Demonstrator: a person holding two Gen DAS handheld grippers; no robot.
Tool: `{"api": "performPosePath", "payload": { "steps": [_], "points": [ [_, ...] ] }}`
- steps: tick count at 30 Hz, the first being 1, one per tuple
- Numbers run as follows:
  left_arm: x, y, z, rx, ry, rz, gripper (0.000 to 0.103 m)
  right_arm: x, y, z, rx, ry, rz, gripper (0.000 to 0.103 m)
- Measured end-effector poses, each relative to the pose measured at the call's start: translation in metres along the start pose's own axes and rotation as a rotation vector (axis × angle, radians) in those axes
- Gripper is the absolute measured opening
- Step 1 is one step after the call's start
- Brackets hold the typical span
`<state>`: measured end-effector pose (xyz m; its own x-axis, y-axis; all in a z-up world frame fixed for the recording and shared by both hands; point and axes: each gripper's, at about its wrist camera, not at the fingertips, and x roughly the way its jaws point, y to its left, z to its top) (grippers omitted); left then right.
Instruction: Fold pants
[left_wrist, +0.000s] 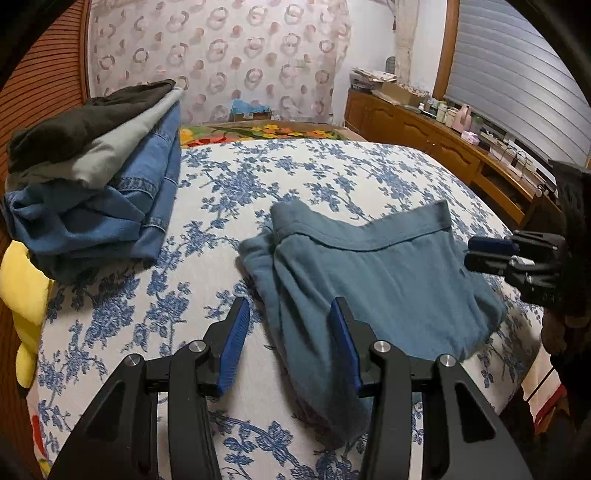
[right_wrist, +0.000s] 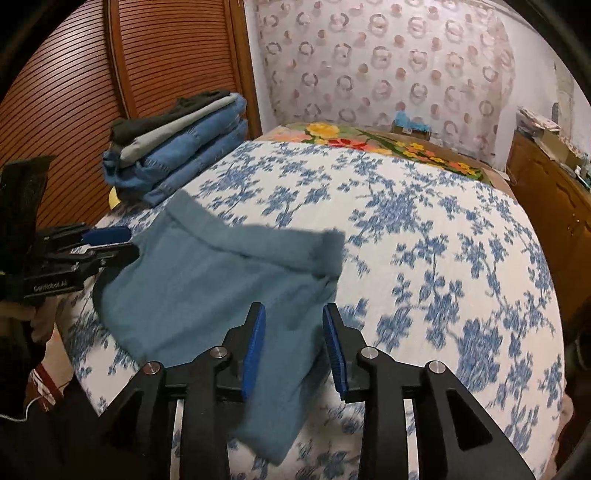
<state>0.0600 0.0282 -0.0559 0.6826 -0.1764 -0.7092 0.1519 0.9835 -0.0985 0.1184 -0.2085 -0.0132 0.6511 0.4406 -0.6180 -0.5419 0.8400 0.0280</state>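
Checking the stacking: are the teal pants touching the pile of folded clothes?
Apart. The left wrist view shows bare floral bedspread between the teal pants and the pile of folded clothes.

- You have one teal pair of pants (left_wrist: 388, 280) folded on the bed.
- One stack (left_wrist: 96, 173) holds about four folded garments.
- Your two grippers: left (left_wrist: 290, 325), right (right_wrist: 294, 332).

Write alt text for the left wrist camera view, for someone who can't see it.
Folded teal pants lie on a bed with a blue-flowered cover, the open left gripper hovering at their near edge. The right gripper enters from the right, empty. A stack of folded clothes sits at the far left.
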Motion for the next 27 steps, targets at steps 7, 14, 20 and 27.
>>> {"api": "performPosePath", "payload": {
  "steps": [7, 14, 20, 27],
  "points": [
    [0.01, -0.005, -0.007, 0.008, 0.038, -0.019, 0.078, 0.002, 0.007, -0.011, 0.004, 0.029, -0.002, 0.041],
    [0.013, -0.007, -0.013, 0.009, 0.054, -0.018, 0.078, 0.008, 0.008, -0.017, 0.012, 0.036, -0.012, 0.044],
    [-0.001, -0.003, -0.021, -0.001, 0.023, -0.024, 0.078, 0.007, 0.009, -0.02, 0.014, 0.029, -0.021, 0.044],
    [-0.027, 0.001, -0.034, -0.013, -0.012, -0.066, 0.064, -0.019, 0.001, -0.031, 0.063, 0.005, 0.018, 0.044]
  ]
}}
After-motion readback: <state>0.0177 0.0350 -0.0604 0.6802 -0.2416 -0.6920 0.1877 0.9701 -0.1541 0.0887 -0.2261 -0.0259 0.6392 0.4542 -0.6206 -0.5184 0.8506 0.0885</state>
